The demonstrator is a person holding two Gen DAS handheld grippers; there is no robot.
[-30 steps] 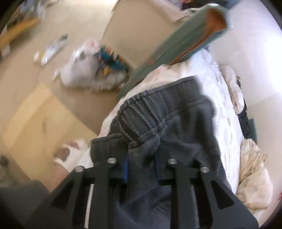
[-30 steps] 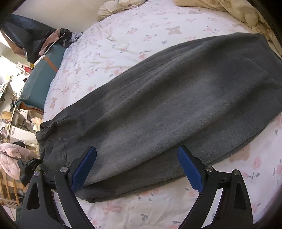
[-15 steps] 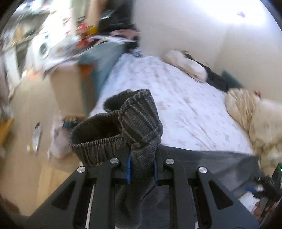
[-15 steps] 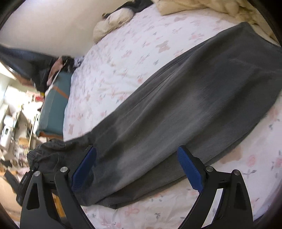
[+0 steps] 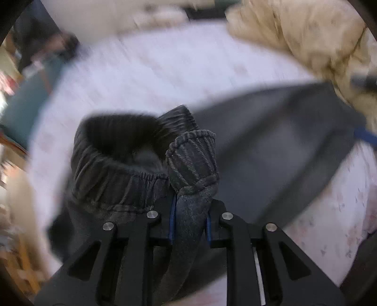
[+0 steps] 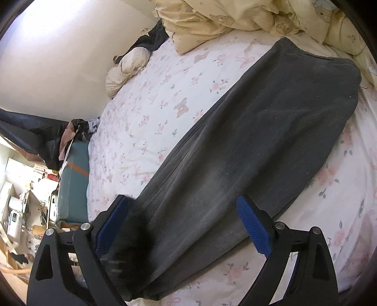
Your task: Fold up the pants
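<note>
Dark grey pants point(image 6: 247, 146) lie lengthwise on the flowered bed sheet point(image 6: 153, 106), legs running toward the pillows. My left gripper point(image 5: 189, 221) is shut on the ribbed elastic waistband point(image 5: 190, 164), which it holds lifted above the bed; the waist opening gapes to its left. In the right wrist view my right gripper point(image 6: 183, 226) stands wide open over the pants near the waist end, blue pads apart and pressing on nothing. A blurred dark fold of the raised cloth point(image 6: 129, 235) hangs in front of its left finger.
A cream quilt with bear prints point(image 6: 235, 16) is bunched at the head of the bed. A teal box point(image 6: 73, 179) stands past the bed's left edge, with dark clothes point(image 6: 37, 138) piled by the wall and a cluttered floor beyond.
My left gripper swung the waistband from the bed's edge over the mattress toward the legs, rolling as it went. The right gripper rose and turned, staying open above the pants.
</note>
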